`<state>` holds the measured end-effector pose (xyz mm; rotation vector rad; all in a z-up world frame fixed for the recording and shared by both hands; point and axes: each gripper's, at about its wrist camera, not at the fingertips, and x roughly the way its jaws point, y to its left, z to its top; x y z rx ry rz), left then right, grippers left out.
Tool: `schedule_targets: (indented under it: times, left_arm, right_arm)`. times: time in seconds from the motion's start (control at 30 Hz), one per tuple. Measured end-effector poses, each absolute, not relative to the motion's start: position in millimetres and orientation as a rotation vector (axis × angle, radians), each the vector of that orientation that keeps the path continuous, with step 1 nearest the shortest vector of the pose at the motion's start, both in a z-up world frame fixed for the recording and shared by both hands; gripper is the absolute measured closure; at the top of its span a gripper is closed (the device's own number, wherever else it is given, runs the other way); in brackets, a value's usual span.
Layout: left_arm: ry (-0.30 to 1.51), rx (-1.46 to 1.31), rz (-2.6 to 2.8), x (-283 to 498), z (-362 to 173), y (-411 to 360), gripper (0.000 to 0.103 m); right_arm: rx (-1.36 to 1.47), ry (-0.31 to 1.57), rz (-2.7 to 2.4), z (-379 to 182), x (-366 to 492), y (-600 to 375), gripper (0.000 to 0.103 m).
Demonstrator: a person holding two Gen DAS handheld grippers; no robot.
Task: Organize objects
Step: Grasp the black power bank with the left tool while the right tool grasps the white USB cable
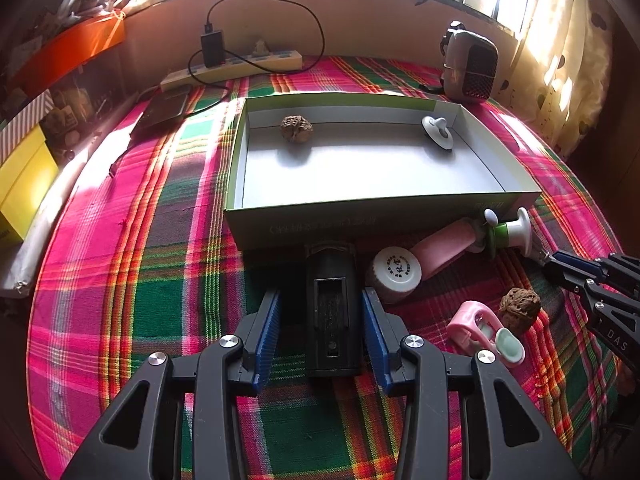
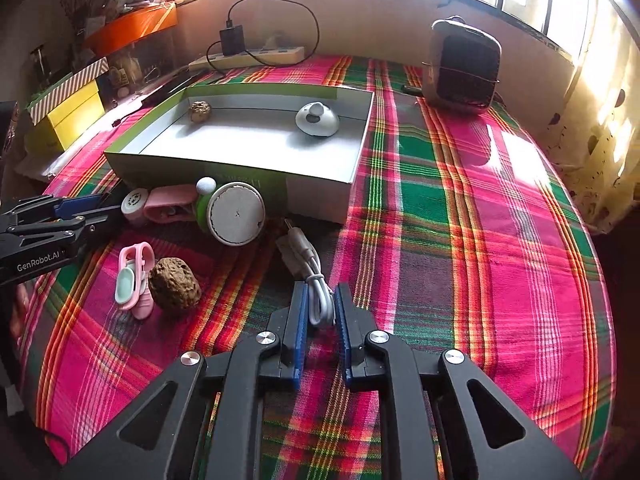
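Right gripper [image 2: 320, 308] is pinched tight on the coiled white cable [image 2: 316, 280], lying on the plaid cloth [image 2: 460, 240] just before the box [image 2: 320, 196]. It's light and floppy, so gripping the bundled loops suits. Left gripper [image 1: 320, 320] gapes around the black stamp-like block [image 1: 331, 312], pads clear; its side reads "GenRobot.AI". Beyond, a walnut [image 2: 200, 111] sits boxed.

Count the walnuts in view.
2. One walnut lies inside the box, near its far left corner; the other walnut lies on the cloth beside the pink clip.
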<state>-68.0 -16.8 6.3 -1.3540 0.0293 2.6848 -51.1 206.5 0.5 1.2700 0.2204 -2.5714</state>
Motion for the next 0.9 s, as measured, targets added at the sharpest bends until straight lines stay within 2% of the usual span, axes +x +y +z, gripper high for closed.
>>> schedule_targets:
  times: [0.17,0.27,0.33,0.43,0.8,0.87,0.9]
  left_arm:
    - [0.033,-1.353,2.685,-68,7,-16,0.065]
    - [0.034,-1.354,2.686,-67,6,-16,0.065]
    - [0.033,-1.354,2.686,-67,6,-16,0.065]
    - [0.034,-1.354,2.687,-68,7,-16,0.065]
    - [0.028,-1.352,2.692,-71,7,-17,0.065]
    - [0.026,-1.352,2.692,-71,7,-18,0.065]
    - [0.029,-1.352,2.693,-71,7,-17,0.066]
  right_arm:
    - [1.262,0.224,-2.562,1,-53,205,0.088]
    - [1.253,0.229,-2.543,0,-59,201,0.083]
    - [1.249,0.236,-2.537,0,-63,199,0.076]
    - [1.247,0.225,-2.523,0,-70,197,0.073]
    - [1.222,0.241,-2.534,-2,-74,193,0.073]
    - [1.221,0.235,-2.534,-1,-74,193,0.076]
    - [1.220,0.235,-2.534,-1,-73,193,0.082]
